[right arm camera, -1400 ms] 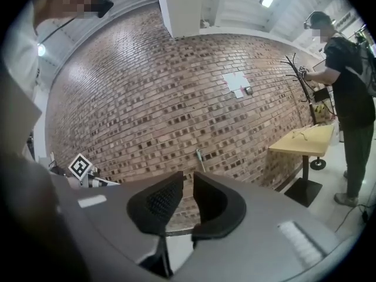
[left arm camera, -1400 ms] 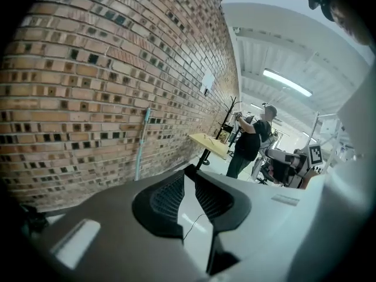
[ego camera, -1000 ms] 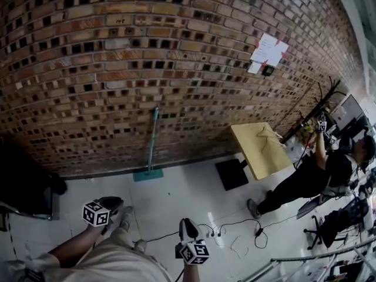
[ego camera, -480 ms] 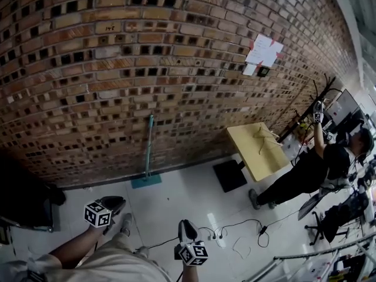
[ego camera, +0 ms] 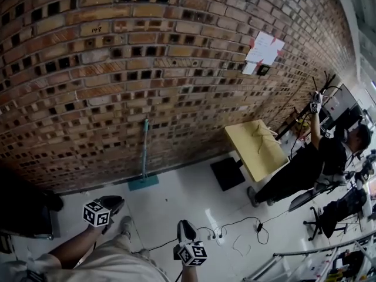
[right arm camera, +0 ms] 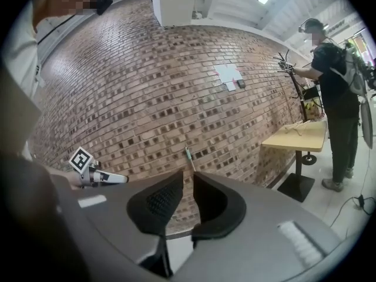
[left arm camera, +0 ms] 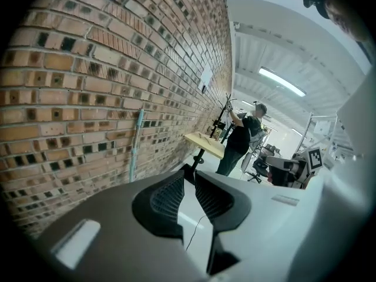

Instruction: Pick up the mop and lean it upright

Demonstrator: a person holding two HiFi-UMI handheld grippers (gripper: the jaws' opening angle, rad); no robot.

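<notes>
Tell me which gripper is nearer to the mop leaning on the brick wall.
Left. In the head view, the left gripper is just below and left of the mop; the right gripper is farther away, lower and to its right.

A brick wall [ego camera: 117, 69] fills the head view from 9 to 2 o'clock, with papers [ego camera: 265, 47] taped at 1. A pale glossy floor [ego camera: 188, 195] lies below. A yellow table [ego camera: 258, 148] stands at 3, cables [ego camera: 238, 231] lie at 5. A strip light [left arm camera: 282, 81] glows overhead.
</notes>
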